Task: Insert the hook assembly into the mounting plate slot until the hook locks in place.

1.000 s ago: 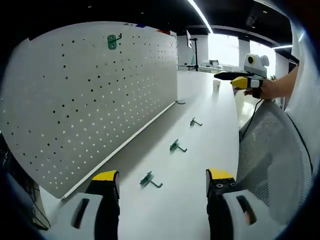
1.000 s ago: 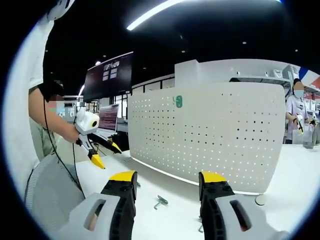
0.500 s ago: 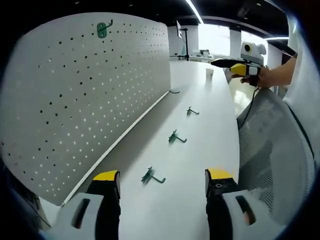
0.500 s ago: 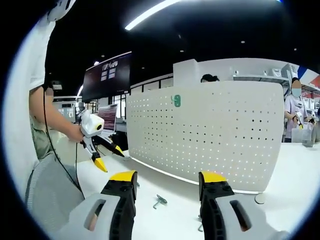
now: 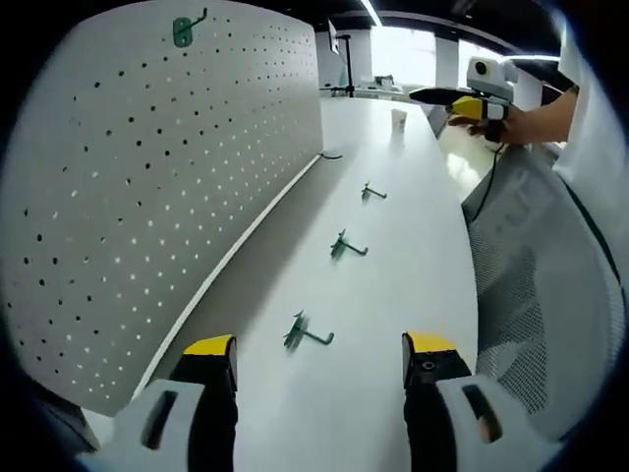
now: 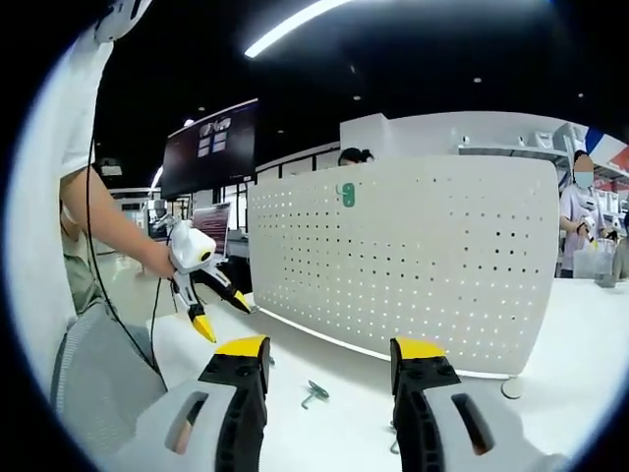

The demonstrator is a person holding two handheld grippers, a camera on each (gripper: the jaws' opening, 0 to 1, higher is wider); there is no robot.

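White pegboard [image 5: 147, 187] upright on table [image 5: 413, 226]; one green hook [image 5: 185, 27] hung near its top. Three loose hooks lie in a row before it; nearest hook [image 5: 307, 332] just ahead of left gripper [image 5: 320, 359], jaws spread, empty. Right gripper [image 6: 325, 359] spread, empty, facing board.

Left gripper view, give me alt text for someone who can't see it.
The open left gripper hovers over a white table where three green hooks lie in a row, the nearest hook just ahead. A white pegboard stands alongside, with a mounted hook near its top.
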